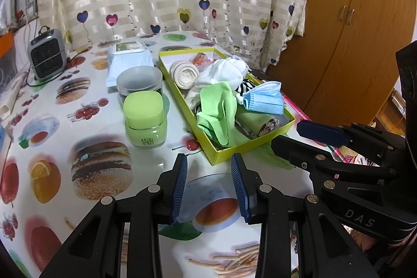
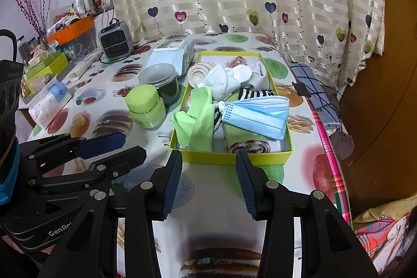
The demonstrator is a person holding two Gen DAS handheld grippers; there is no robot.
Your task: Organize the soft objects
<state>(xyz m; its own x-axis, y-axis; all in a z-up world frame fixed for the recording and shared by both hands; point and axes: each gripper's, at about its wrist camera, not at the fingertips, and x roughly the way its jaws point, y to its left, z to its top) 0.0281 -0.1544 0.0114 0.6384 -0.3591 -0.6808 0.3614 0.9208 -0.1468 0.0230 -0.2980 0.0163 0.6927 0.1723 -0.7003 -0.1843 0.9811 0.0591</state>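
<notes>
A yellow-green shallow box (image 1: 221, 156) (image 2: 234, 156) sits on the printed tablecloth. It holds a blue face mask (image 1: 263, 98) (image 2: 258, 116), a green cloth (image 1: 216, 111) (image 2: 200, 119), white socks (image 1: 224, 74) (image 2: 226, 80), a cream fabric roll (image 1: 183, 73) (image 2: 198, 73), a zebra-striped piece (image 2: 254, 93) and a rolled green towel (image 2: 246, 142). My left gripper (image 1: 209, 160) is open and empty, just short of the box's near corner. My right gripper (image 2: 208, 156) is open and empty at the box's near wall. Each gripper shows in the other's view, the right one (image 1: 299, 136) and the left one (image 2: 130, 145).
A green jar (image 1: 144, 119) (image 2: 146, 108) and a clear lidded jar (image 1: 139, 81) (image 2: 160, 81) stand left of the box. A wipes pack (image 1: 129, 59) (image 2: 172, 54) and a small grey heater (image 1: 47, 54) (image 2: 116, 42) lie behind. The table edge (image 2: 331, 147) runs right, with clothes beyond.
</notes>
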